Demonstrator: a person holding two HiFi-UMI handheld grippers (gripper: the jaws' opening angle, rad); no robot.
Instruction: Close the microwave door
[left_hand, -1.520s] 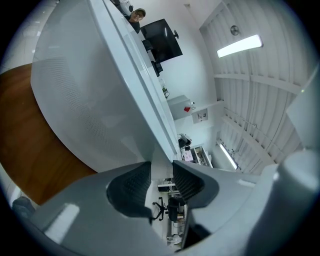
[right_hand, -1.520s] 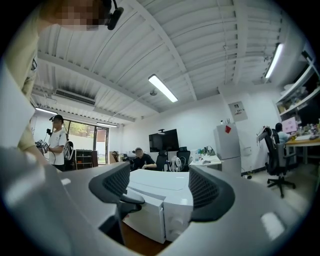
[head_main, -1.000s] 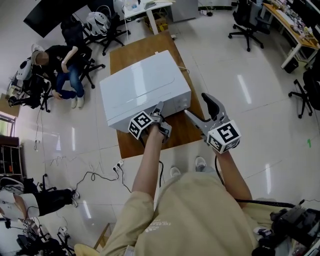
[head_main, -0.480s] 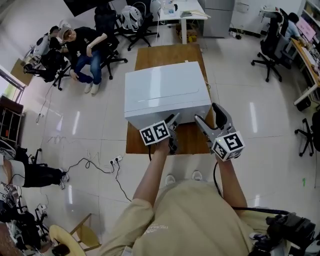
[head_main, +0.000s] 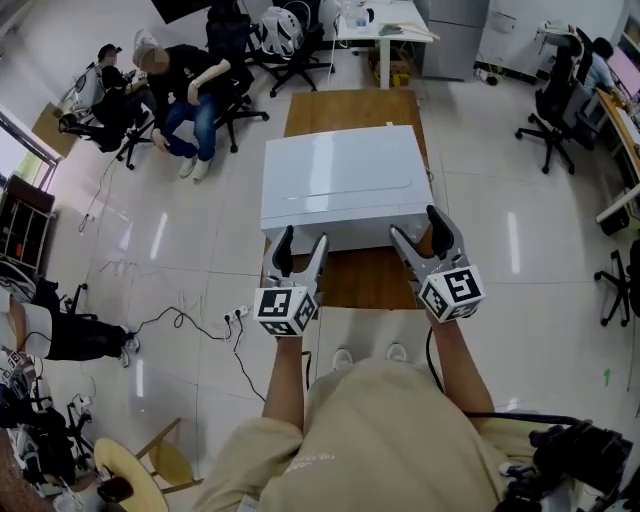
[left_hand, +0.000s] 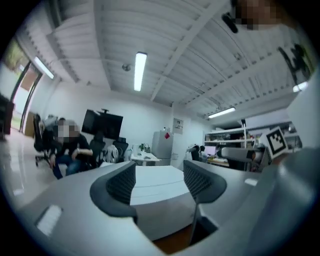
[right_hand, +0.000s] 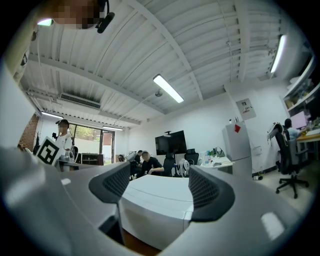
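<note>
Now your left tool (head_main: 302, 240) is opening, empty; your right tool (head_main: 413, 222) stands apart, empty; the microwave (head_main: 345, 180) sits on the tabletop (head_main: 365, 282), its door (right_hand: 152, 220) seemingly shut already.

My head camera looks steeply down from above me onto the top of the white microwave (head_main: 345, 185) and its wooden table (head_main: 365, 285). It also takes in both of my tools near the table's front edge.

The camera on my left gripper (head_main: 302, 240) sits low and close. It looks level along the opening jaws, which have nothing between them, and across the microwave's top.

The camera on my right gripper (head_main: 417, 225) faces much the same way, near the microwave's front corner.

All three views share the microwave and a seated person (left_hand: 67, 145). The two gripper views also share the monitor (left_hand: 102, 125) and the refrigerator (left_hand: 162, 145).
</note>
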